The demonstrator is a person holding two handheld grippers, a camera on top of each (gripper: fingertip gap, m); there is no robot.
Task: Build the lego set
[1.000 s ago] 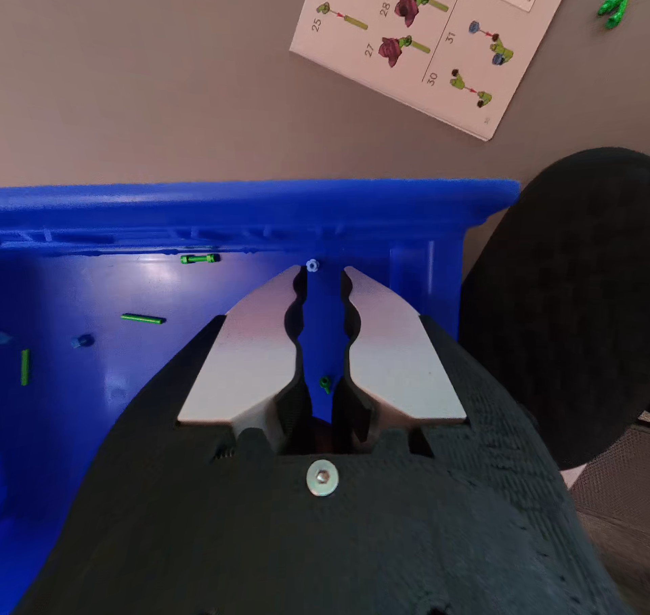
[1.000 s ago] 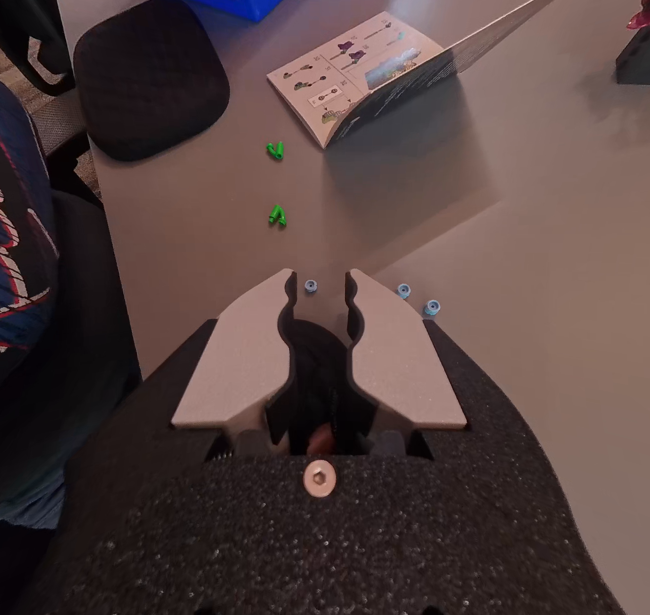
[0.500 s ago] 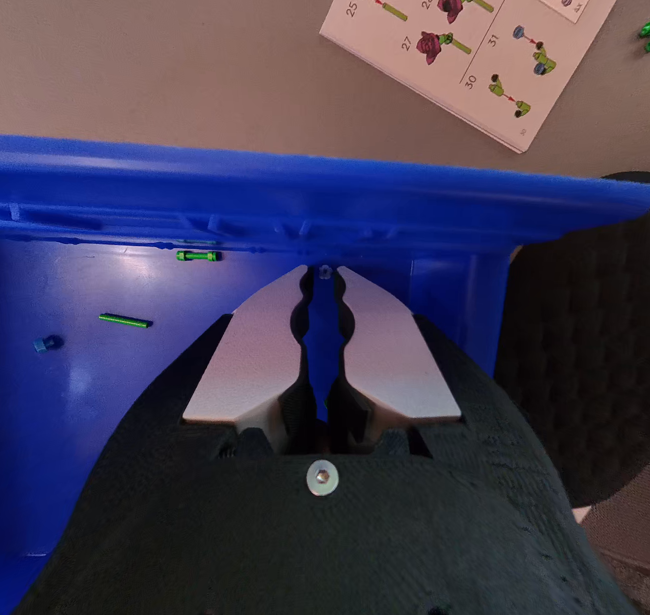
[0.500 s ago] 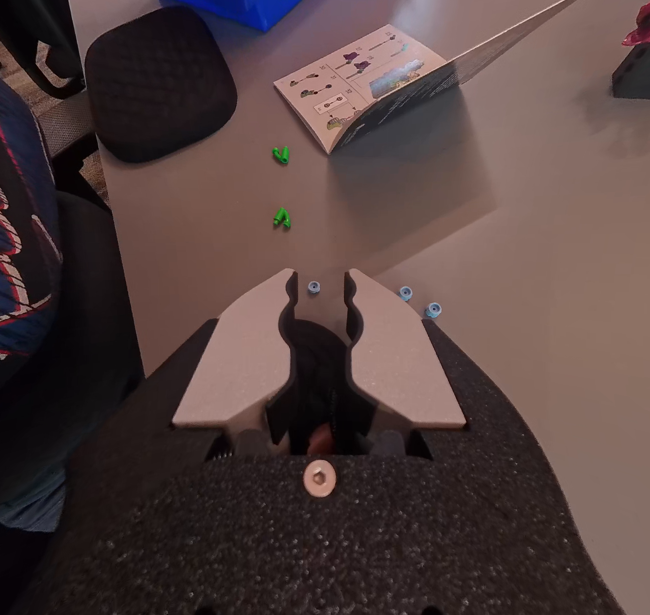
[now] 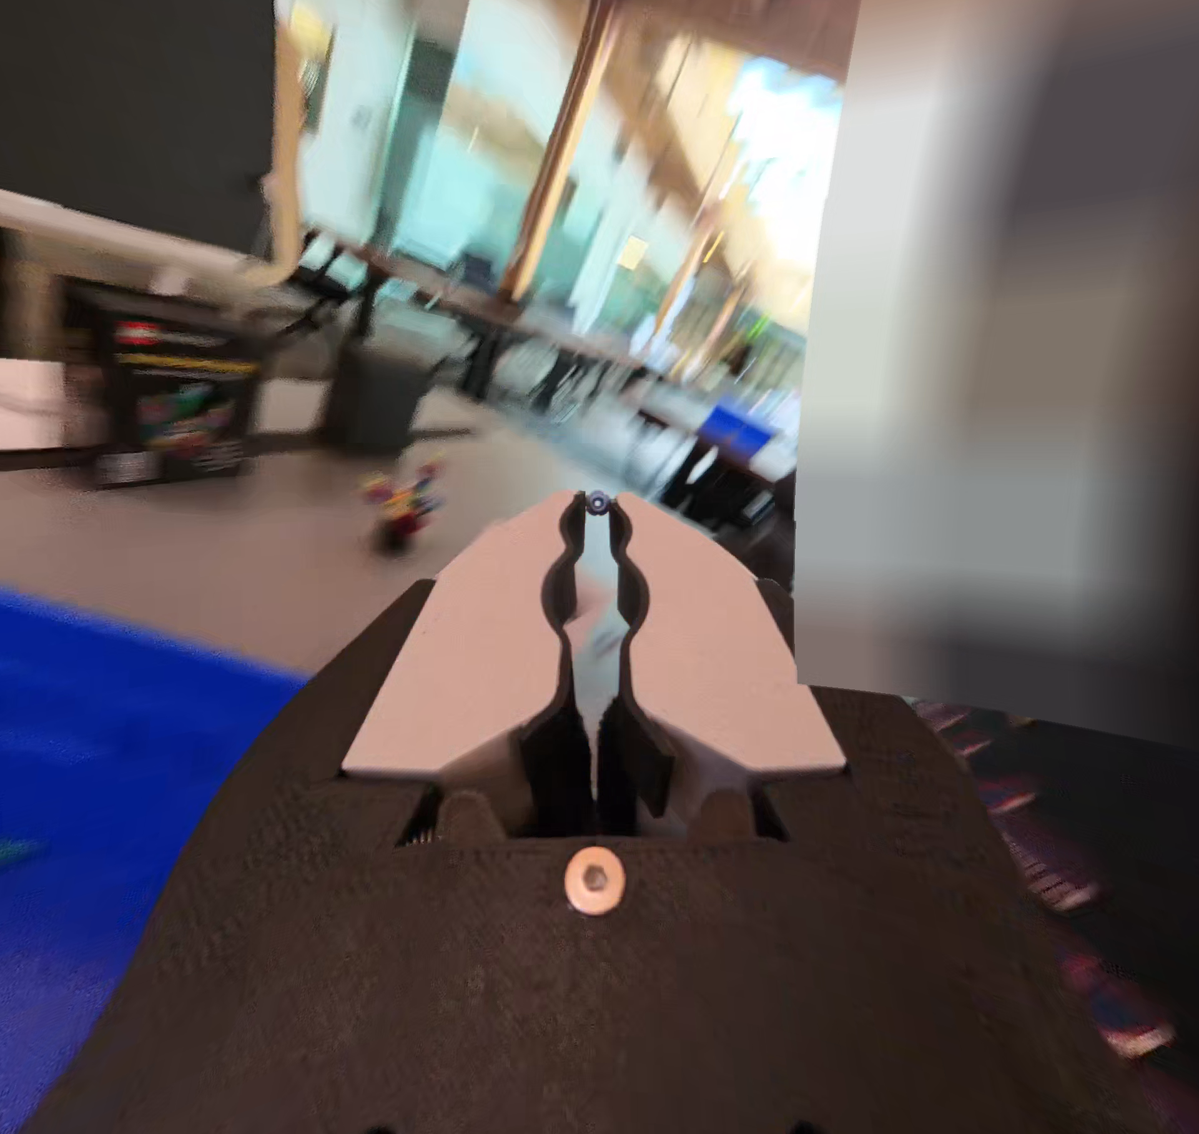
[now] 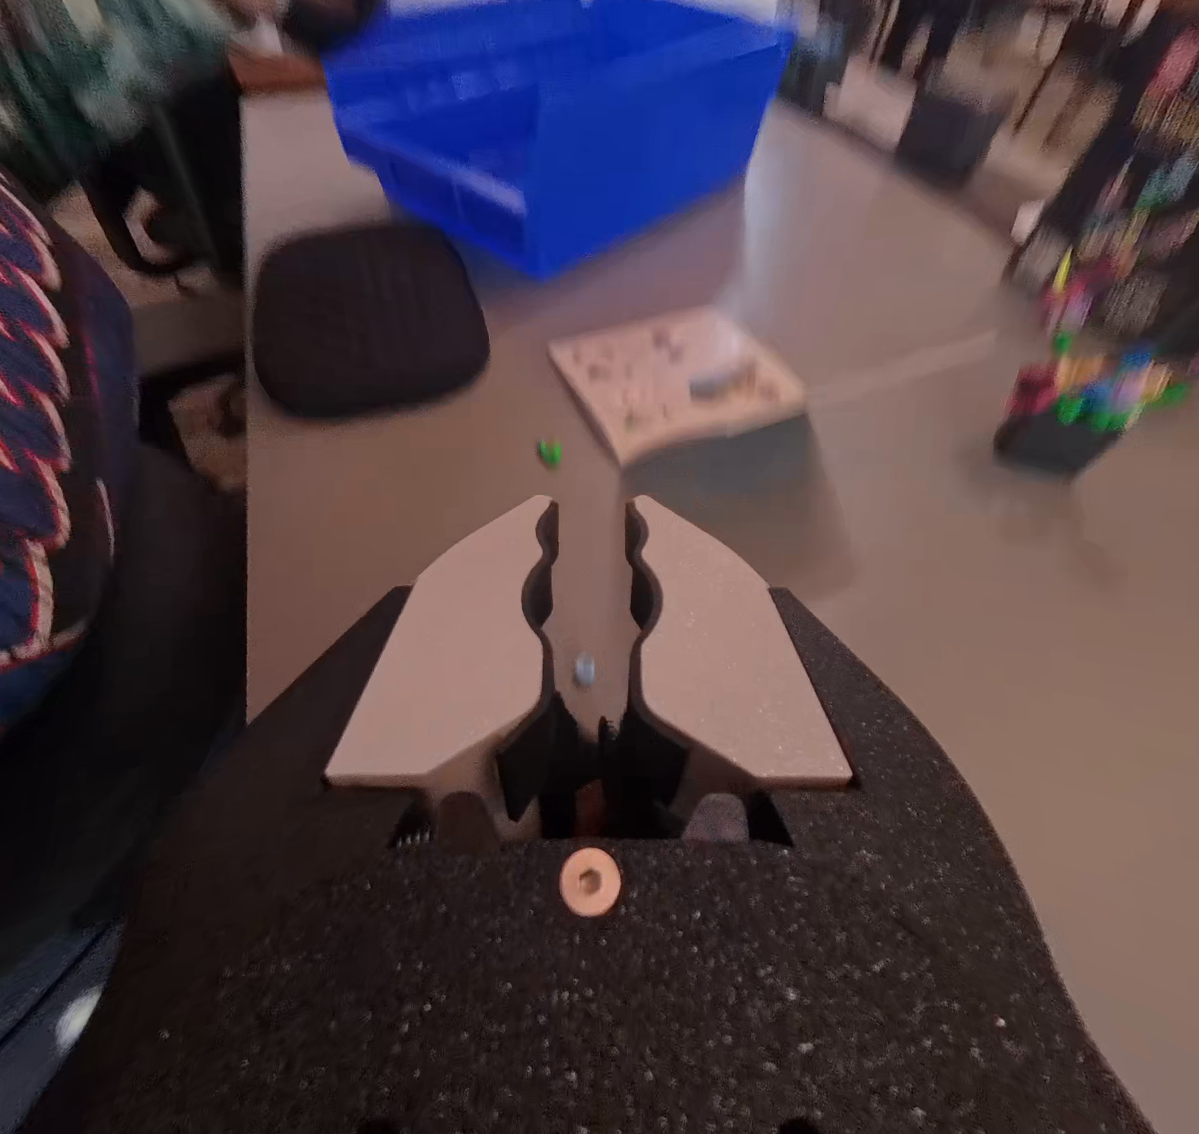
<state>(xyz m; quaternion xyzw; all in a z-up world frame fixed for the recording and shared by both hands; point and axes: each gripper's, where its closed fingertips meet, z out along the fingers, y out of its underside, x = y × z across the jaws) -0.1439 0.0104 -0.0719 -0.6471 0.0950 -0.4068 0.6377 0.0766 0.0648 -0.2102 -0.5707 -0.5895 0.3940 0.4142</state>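
My left gripper [image 5: 595, 506] is shut on a small blue round stud [image 5: 596, 504] pinched at its fingertips, held up above the blue bin [image 5: 97, 713]. My right gripper [image 6: 589, 509] is open and empty above the grey table; another small blue stud [image 6: 584, 669] lies on the table under its fingers. A green piece [image 6: 550, 451] lies ahead of it, near the open instruction booklet [image 6: 675, 383]. A built flower model [image 6: 1096, 389] on a black base stands at the right, and shows blurred in the left wrist view [image 5: 402, 506].
The blue bin [image 6: 558, 123] stands at the table's far end. A black chair seat [image 6: 370, 318] sits at the table's left edge. A dark product box [image 5: 175, 408] stands on the table. A person's patterned sleeve [image 6: 32, 454] is at left. Both views are motion-blurred.
My left gripper closed on the blue stud, lifted out of the bin and tilted up to face the room. My right gripper tilted up and moved forward, so a stud now lies under its fingers.
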